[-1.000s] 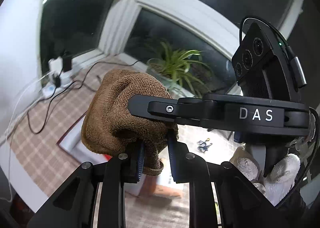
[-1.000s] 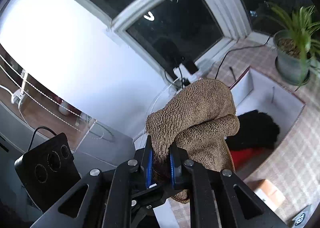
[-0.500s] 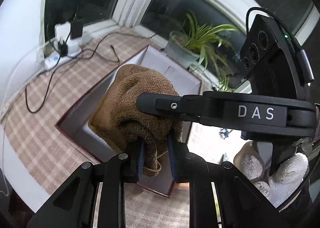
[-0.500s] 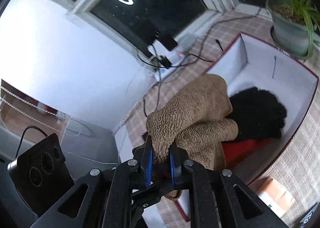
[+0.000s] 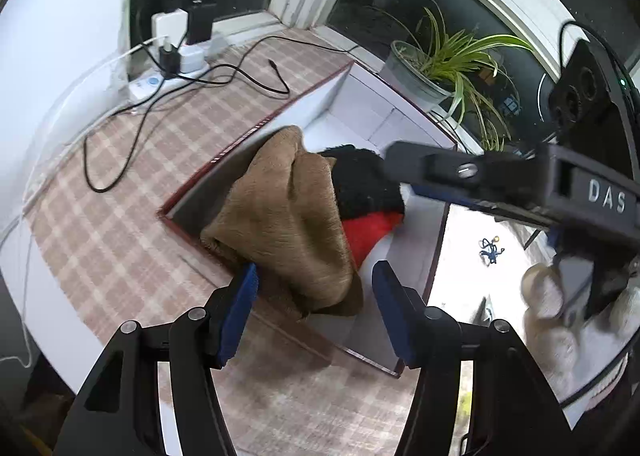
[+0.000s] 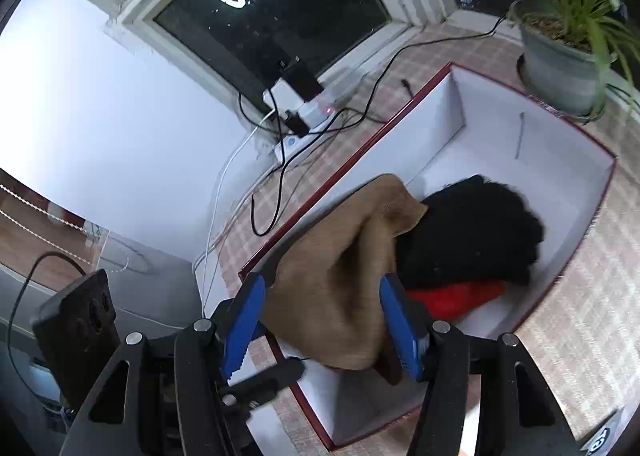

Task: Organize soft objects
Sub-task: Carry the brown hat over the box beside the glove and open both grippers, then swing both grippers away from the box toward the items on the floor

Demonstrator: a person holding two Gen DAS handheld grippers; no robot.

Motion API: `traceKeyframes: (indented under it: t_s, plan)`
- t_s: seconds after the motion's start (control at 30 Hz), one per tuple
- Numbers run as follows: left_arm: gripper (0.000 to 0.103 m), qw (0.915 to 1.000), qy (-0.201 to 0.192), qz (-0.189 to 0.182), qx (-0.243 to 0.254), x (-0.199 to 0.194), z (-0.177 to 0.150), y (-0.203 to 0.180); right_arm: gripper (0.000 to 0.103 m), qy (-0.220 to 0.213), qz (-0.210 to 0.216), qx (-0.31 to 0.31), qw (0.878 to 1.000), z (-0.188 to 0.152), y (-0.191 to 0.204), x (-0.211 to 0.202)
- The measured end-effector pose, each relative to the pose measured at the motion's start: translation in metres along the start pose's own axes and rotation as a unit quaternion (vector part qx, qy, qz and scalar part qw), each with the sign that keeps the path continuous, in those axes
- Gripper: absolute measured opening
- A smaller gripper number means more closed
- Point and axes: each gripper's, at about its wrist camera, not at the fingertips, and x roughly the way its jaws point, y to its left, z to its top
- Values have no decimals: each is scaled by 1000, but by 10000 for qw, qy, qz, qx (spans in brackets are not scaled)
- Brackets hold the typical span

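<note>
A brown towel (image 5: 288,224) lies slumped over the near corner of a white box with a dark red rim (image 5: 384,112), blurred as it drops. My left gripper (image 5: 314,292) has its jaws opening, and the towel's lower end sits between the blue pads without being pressed. In the right wrist view the same towel (image 6: 340,276) hangs between the pads of my right gripper (image 6: 320,320), whose jaws are also opening. Inside the box (image 6: 500,116) lie a black fluffy item (image 6: 472,236) and a red item (image 6: 456,296).
A potted plant (image 5: 416,72) stands just behind the box. A power strip with plugs and loose cables (image 5: 168,60) lies on the checked cloth by the window. A gloved hand (image 5: 560,316) holds the right gripper at the right edge.
Both grippers came down over the box and their jaws spread apart. The brown towel, clamped by both before, has slipped free and sagged onto the box's near corner.
</note>
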Motion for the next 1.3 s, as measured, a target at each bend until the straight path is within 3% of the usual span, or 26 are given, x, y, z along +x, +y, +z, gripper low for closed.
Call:
traceKeyframes:
  t_s: [0.37,0.63,0.77,1.07,1.3]
  plan:
    - [59,9990,-395,-59,208,-40,-11,-6,56,-590,-363,-66,9976,-23,-20,-74]
    - [59,9965,-410,-289,673,-46,-25,-39,57,-1163,-732,49,9905,-60,-45,-151]
    - [59,9926,-360,-497,1046,-44,-33,-67,57,-1569,-1293,202,9789,-92,-64,-195]
    - [59,9798,-4,-901,1786,-13,-59,-140,63,-2170,-1834,1014,9534,-176,-112,-269]
    - [59,9710,204,-1046,2138,11,-73,-194,63,-2294,-2290,1610,9322,-227,-159,-306]
